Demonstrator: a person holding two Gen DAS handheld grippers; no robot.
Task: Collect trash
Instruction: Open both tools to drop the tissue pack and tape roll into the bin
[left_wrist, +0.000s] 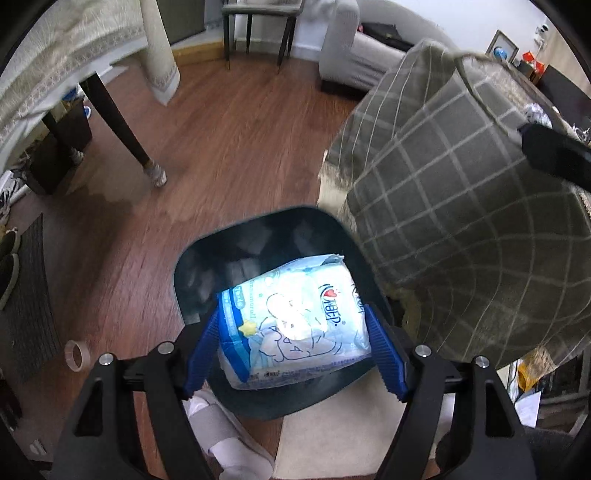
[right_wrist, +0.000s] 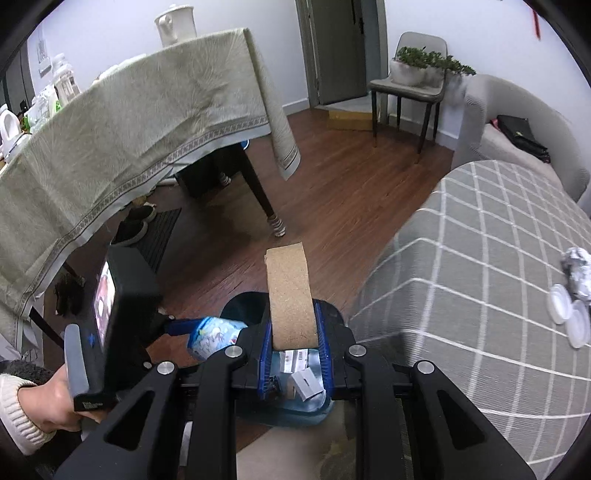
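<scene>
Left gripper (left_wrist: 295, 343): its blue ribbed pads are standing wide, flanking a pale blue and white soft plastic pack (left_wrist: 291, 321); whether the pads are pressing it cannot be told.
Pack: it is hanging over the mouth of the dark blue plastic trash bin (left_wrist: 207, 266), directly ahead of the left fingers.
Writing: the pack is showing a red heart and blue lettering upside down, too distorted to read, plus a cartoon drawing.
Right gripper (right_wrist: 295, 332): its pads are pinching a brown cardboard tube (right_wrist: 290, 295), standing upright between them.
Bin from the right view: it is lying just beyond the right fingertips, holding small white cartons.
Hand (right_wrist: 55, 402): a cream-cuffed hand is gripping the left tool's handle.
</scene>
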